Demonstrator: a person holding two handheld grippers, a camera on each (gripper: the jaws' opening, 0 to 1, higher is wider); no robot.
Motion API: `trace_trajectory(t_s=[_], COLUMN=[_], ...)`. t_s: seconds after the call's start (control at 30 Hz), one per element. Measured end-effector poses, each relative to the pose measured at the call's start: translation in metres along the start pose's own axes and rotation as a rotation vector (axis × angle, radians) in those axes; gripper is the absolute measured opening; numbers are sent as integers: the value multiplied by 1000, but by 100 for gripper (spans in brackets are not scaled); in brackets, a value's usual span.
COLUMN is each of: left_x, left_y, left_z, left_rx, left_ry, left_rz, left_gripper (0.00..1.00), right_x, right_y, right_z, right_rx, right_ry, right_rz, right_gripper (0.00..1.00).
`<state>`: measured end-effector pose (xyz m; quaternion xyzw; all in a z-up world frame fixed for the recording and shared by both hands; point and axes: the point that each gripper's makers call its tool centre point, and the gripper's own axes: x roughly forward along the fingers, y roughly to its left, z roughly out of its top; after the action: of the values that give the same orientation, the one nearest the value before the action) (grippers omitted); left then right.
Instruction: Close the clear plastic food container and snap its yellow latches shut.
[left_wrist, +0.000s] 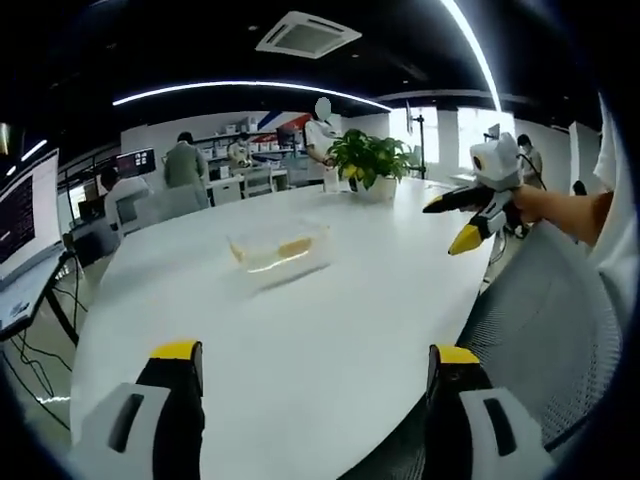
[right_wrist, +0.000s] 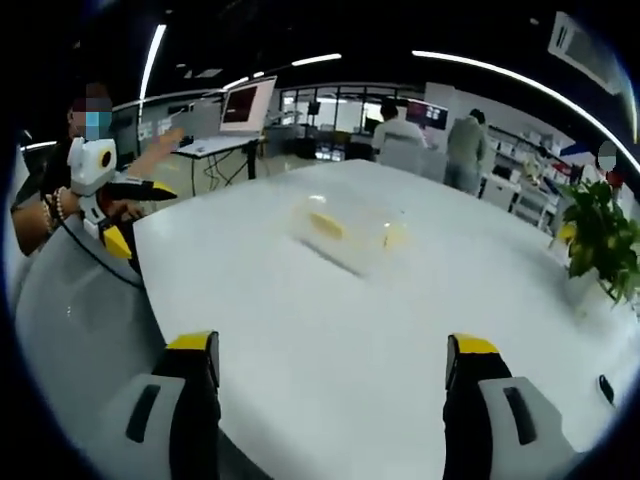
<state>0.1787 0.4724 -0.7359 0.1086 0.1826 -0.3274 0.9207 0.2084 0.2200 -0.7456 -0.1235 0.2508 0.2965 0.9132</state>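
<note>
Here is the left gripper (left_wrist: 315, 365) held low over the near edge of the big white worktop (left_wrist: 330, 330), its yellow-tipped jaws standing wide apart with nothing between them. Out ahead of it, well apart from the jaws, the clear plastic food container (left_wrist: 278, 248) sits on the middle of the worktop, blurred, with a yellow latch (left_wrist: 294, 246) showing through its clear side; whether the lid is down cannot be told from here. Over at the right of the left gripper view the right gripper (left_wrist: 462, 222) comes in, gripped by the person's hand (left_wrist: 535, 205), hanging above the worktop's far right edge with its jaws spread and empty. A potted plant (left_wrist: 372, 160) stands at the far end of the worktop, beyond the container. In the right gripper view the right gripper (right_wrist: 330, 365) shows its own jaws wide and empty above the worktop (right_wrist: 330, 320), and the container (right_wrist: 350, 226) lies ahead of them, well apart, with yellow latches (right_wrist: 326, 224) at its ends. At the left of that view the left gripper (right_wrist: 125, 215) hangs just off the worktop's edge. The plant (right_wrist: 600, 240) sits at the right side, and a laptop (right_wrist: 245, 105) stands open on a desk beyond the worktop.
</note>
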Motion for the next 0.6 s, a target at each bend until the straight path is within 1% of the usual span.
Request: trace_trajectory(t_s=[0.1,0.17,0.3,0.37,0.43,0.53,0.6], left_x=[1,2,1,2,1,0,0], left_y=[-1,-2,-1,-1,-3,-1,-1], left_z=[-1,-5,-6,-9,-9,-6,-7], left_rx=[16,12,7,-18,-24,-5,-23], left_ry=[3,22,19,34,30,15,13], left_rz=[-4,-12,-8,-16,-23,-12,-16], left_gripper=[90,91,92,92,93,93,93], right_x=[4,3,3,3,3,4,4], right_y=[5,5,5,4,5,4,4], right_z=[-5,-8,-9,-9,-11,-14,-15], right_rx=[3,-8,6,4,3,-5,-8], right_ry=[19,32,32,32,38,55,56], right_rz=[31,28,34,30,31,27,26], right_gripper=[93,92,92,92,92,91,91])
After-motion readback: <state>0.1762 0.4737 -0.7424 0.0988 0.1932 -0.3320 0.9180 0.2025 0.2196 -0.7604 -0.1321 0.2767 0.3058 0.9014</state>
